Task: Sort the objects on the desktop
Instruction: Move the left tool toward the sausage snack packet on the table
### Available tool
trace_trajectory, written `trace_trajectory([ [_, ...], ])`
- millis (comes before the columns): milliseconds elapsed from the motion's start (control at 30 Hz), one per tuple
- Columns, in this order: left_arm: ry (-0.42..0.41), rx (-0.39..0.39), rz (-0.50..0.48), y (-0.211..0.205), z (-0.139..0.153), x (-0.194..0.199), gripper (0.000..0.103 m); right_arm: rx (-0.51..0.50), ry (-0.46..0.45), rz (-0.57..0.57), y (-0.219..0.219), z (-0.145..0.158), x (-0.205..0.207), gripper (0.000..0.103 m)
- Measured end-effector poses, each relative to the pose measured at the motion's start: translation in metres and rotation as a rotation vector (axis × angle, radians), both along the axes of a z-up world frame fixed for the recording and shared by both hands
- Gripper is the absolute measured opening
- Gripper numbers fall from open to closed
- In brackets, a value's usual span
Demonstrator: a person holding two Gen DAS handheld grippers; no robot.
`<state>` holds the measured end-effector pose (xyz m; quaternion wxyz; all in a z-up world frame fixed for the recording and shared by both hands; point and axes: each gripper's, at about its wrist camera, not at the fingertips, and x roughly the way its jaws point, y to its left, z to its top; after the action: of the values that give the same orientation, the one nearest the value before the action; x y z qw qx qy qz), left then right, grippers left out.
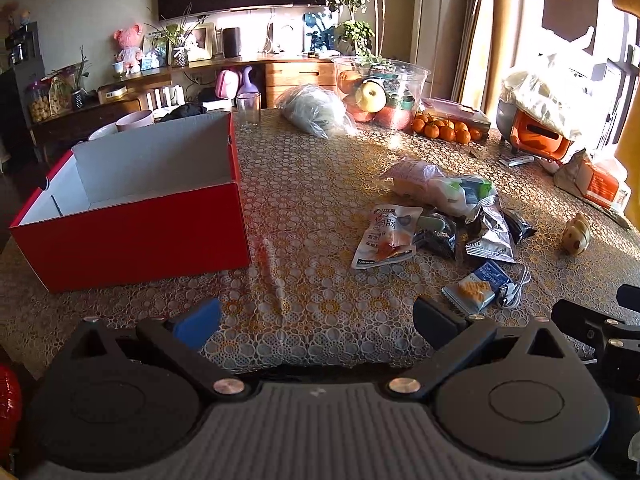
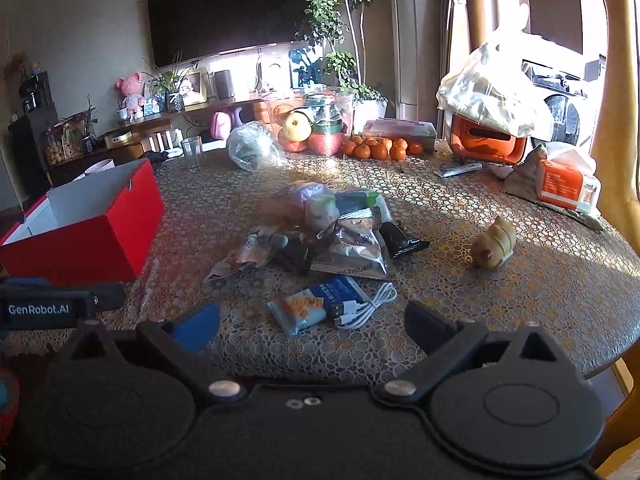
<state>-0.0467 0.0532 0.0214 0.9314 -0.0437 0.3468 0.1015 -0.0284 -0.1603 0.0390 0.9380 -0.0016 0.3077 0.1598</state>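
Note:
A pile of snack packets (image 1: 444, 220) (image 2: 324, 236) lies mid-table. A blue cracker packet (image 1: 478, 286) (image 2: 316, 302) and a white cable (image 1: 518, 286) (image 2: 368, 306) sit at its near edge, and a small tan toy (image 1: 576, 234) (image 2: 494, 246) lies to the right. An empty red box (image 1: 132, 228) (image 2: 84, 236) with a white inside stands at the left. My left gripper (image 1: 316, 320) hovers open over bare tablecloth near the front edge, right of the box. My right gripper (image 2: 312, 326) is open, just short of the cracker packet and cable, with nothing between its fingers.
At the back stand a drinking glass (image 1: 248, 112), a clear plastic bag (image 1: 316, 110), a fruit bowl (image 1: 380, 92), several tangerines (image 1: 446, 128), an orange appliance (image 1: 536, 136) under plastic and a tissue pack (image 2: 560, 186). The table's rounded edge (image 2: 600, 364) curves off at the right.

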Motion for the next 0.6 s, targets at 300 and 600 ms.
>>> trace_trajectory([
  [300, 0.005, -0.006, 0.007, 0.0043, -0.0016, -0.0025, 0.103, -0.006, 0.000, 0.025, 0.0055, -0.0001, -0.0021, 0.100],
  [600, 0.008, 0.011, -0.006, 0.0019, -0.0026, -0.0037, 0.103, -0.004, -0.016, 0.042, 0.0084, 0.0007, -0.0016, 0.100],
])
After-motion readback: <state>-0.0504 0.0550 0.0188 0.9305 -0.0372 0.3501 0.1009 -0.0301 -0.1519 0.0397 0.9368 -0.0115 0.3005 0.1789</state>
